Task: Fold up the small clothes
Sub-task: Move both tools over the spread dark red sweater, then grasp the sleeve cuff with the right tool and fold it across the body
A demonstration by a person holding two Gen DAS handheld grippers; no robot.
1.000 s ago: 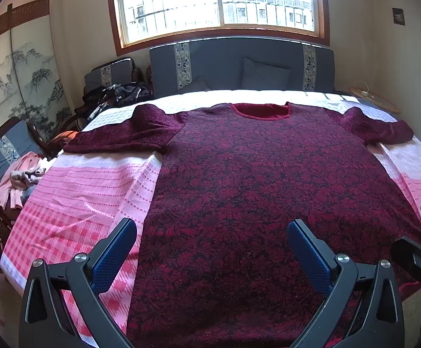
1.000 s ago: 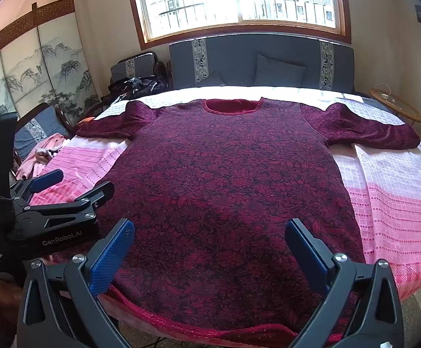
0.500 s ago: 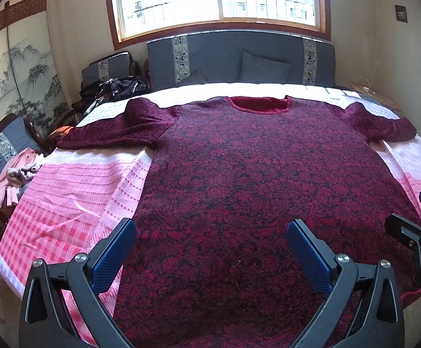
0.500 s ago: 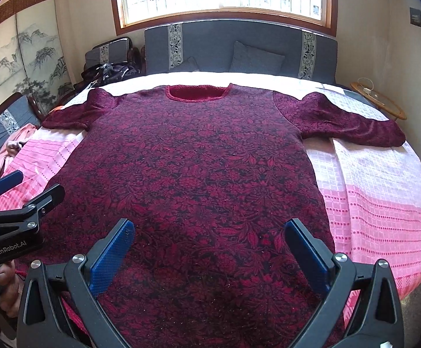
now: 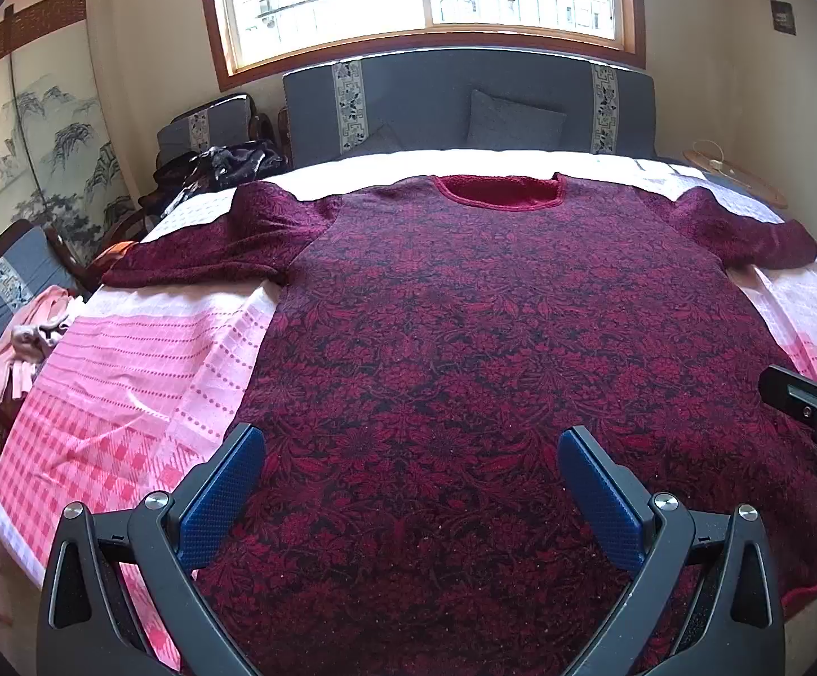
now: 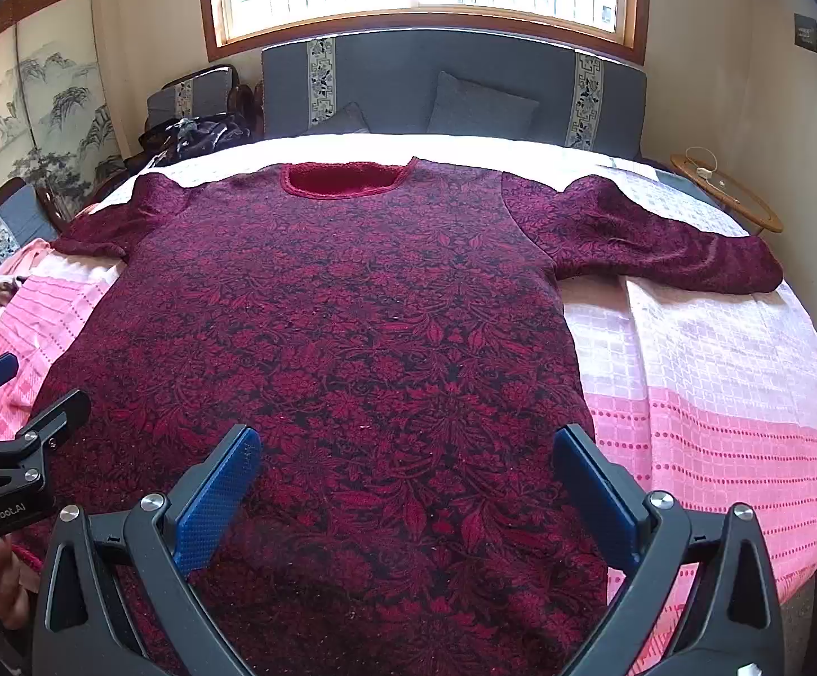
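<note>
Across the pink bedspread point(image 5: 143, 372) a dark red floral top point(image 5: 493, 349) lies flat, front up, sleeves spread wide, neckline toward the headboard point(image 5: 442, 96), presumably laid out ready for folding. Over its hem, the left gripper point(image 5: 411, 484) and right gripper point(image 6: 405, 479) hover with jaws wide apart, gripping nothing.

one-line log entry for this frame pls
stage: pre-fold | top: flat on bed, sleeves out | left gripper: open, above hem | right gripper: open, above hem

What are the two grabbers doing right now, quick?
Left gripper: open, holding nothing, above the red top.
Right gripper: open, holding nothing, above the same top.
</note>
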